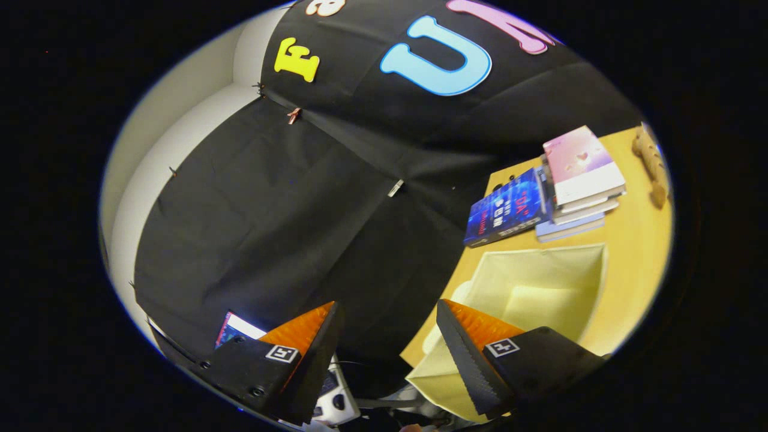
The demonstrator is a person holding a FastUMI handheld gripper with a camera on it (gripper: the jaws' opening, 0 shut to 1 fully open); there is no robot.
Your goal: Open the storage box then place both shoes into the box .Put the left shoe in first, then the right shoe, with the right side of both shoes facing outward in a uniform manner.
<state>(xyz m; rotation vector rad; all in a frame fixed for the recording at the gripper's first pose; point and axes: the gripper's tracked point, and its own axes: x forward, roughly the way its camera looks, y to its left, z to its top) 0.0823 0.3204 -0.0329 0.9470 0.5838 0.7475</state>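
- Gripper view: the gripper (pixel 387 336) has its fingers spread wide, holding nothing.
- The storage box (pixel 540 288) lies on the table (pixel 630 264) beyond the right finger, open and apparently empty, with books (pixel 546 198) behind it.
- Judged progress: box opened; both shoes remain.

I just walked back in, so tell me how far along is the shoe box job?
Done: the storage box on the table stands open, pale lining exposed and no shoe visible inside. In hand: nothing; the hand-held gripper is open, its fingers apart and off to the side of the box. Left: the left shoe, then the right one. The books sit beyond the box.
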